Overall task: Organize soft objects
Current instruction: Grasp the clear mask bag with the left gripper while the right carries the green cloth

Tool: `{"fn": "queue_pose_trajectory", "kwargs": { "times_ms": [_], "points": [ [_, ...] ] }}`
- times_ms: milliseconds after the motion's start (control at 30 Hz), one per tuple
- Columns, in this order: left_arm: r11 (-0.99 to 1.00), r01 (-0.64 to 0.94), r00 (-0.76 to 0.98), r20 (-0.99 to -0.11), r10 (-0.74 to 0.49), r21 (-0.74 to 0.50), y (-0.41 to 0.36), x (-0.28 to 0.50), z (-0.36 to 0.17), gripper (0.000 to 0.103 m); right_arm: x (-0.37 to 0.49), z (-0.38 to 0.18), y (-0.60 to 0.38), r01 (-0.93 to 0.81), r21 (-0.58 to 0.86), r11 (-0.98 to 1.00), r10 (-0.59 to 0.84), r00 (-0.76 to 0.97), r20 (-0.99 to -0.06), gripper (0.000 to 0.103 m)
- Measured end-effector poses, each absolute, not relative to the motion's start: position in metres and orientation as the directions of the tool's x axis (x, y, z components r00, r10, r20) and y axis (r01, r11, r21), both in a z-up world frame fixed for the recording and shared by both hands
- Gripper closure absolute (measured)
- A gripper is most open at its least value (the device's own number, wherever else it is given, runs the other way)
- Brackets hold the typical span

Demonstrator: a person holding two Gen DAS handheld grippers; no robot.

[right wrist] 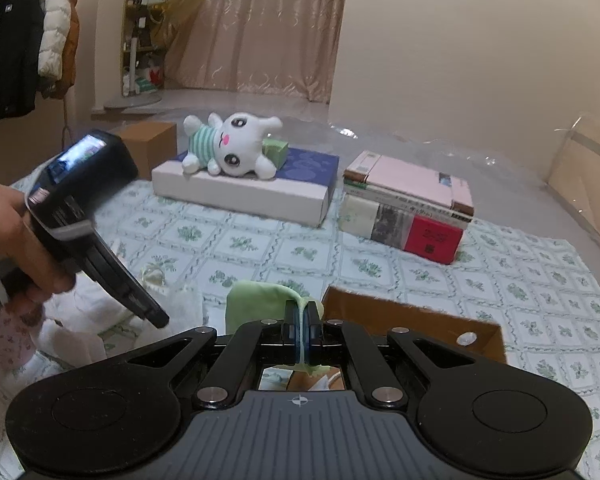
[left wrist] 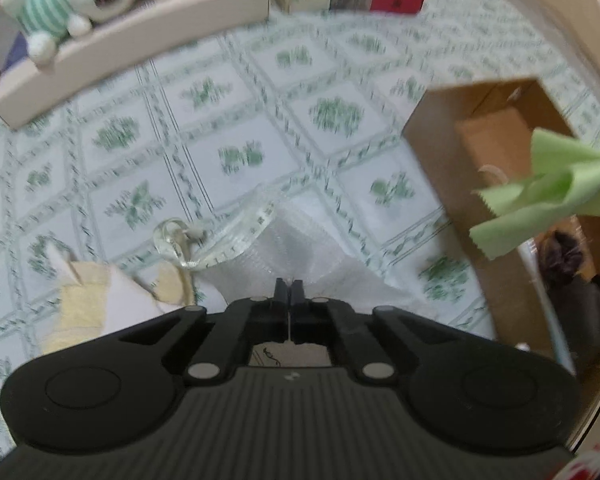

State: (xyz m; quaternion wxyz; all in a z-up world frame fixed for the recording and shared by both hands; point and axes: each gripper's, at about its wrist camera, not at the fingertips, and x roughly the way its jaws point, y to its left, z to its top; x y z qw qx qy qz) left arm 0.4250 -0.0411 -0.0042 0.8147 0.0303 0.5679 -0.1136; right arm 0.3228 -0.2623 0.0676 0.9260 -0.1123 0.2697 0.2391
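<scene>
Green cloth (right wrist: 260, 300) in R hand-held gripper (right wrist: 301, 312)

right gripper (right wrist: 301, 322): jaws clamped on green cloth (right wrist: 256, 300) | cardboard box (right wrist: 412, 320) just beside | plush rabbit (right wrist: 232, 146) atop white box (right wrist: 240, 194)

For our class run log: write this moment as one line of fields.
right tool: shut on green cloth near open cardboard box | left tool: shut on white bubble wrap | plush bunny: lying on white box
</scene>
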Motion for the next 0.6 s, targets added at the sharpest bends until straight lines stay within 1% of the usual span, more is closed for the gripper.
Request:
{"fn": "queue_pose_trajectory", "kwargs": {
  "times_ms": [200,367,467,600],
  "points": [
    [0.962,0.253,0.399,-0.895,-0.200,-0.102,-0.053,0.416,0.056,0.103,0.310,0.098,-0.276,-0.468,-0.085,0.880,0.365,0.778,-0.512,0.101],
    [0.938,0.321,0.437,-0.858,-0.269,-0.131,-0.083,0.403,0.100,0.103,0.295,0.123,-0.300,-0.419,-0.105,0.902,0.324,0.817,-0.477,0.101],
    [0.913,0.381,0.435,-0.844,-0.314,-0.144,-0.111,0.393,0.115,0.103,0.290,0.132,-0.319,-0.381,-0.114,0.918,0.287,0.833,-0.473,0.101],
    [0.875,0.453,0.398,-0.839,-0.370,-0.170,-0.157,0.383,0.117,0.103,0.285,0.131,-0.348,-0.325,-0.125,0.938,0.227,0.843,-0.487,0.101]
  ]
}}
